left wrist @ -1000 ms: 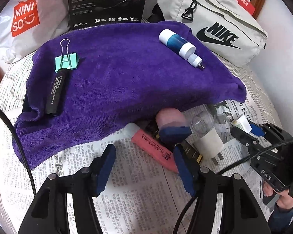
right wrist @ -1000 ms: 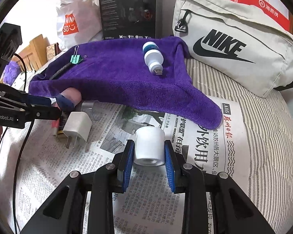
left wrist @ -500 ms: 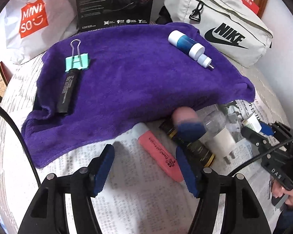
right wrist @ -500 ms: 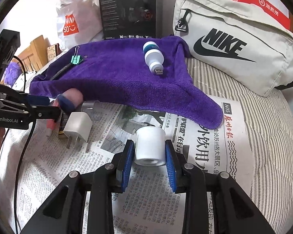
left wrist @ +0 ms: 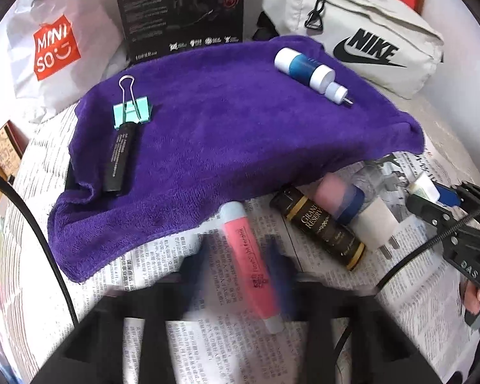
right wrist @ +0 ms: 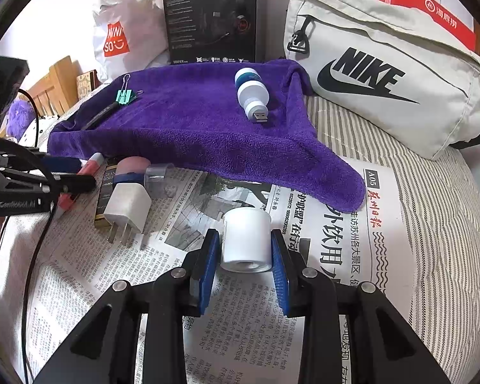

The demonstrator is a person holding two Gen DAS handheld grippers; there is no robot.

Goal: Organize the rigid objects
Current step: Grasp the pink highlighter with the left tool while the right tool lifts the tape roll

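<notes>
A pink highlighter (left wrist: 251, 267) lay on the newspaper (left wrist: 163, 262) at lower centre of the left wrist view, between the blurred blue pads of the left gripper (left wrist: 240, 272), whose jaws had just been closing and looked clamped on its barrel. The pen appeared light, stiff and smooth-sided, so a hold across the middle of the barrel, clear of the pale caps, seemed the safest. Just right of it lay a dark bottle (left wrist: 320, 227), a pink-and-blue cylinder (left wrist: 339, 198) and a white plug adapter (left wrist: 379, 224), packed close together. At lower centre of the right wrist view, the right gripper (right wrist: 244, 256) was clamped on a white cylinder (right wrist: 246, 240), a hard, light piece held by its round sides. Behind both, a purple towel (left wrist: 224, 144) filled the middle of the frame, bearing a green binder clip (left wrist: 132, 112), a black marker (left wrist: 120, 160) and a blue-and-white USB device (left wrist: 307, 70). A pale Nike bag (right wrist: 384, 76) sat at upper right on the striped bed (right wrist: 432, 224).
</notes>
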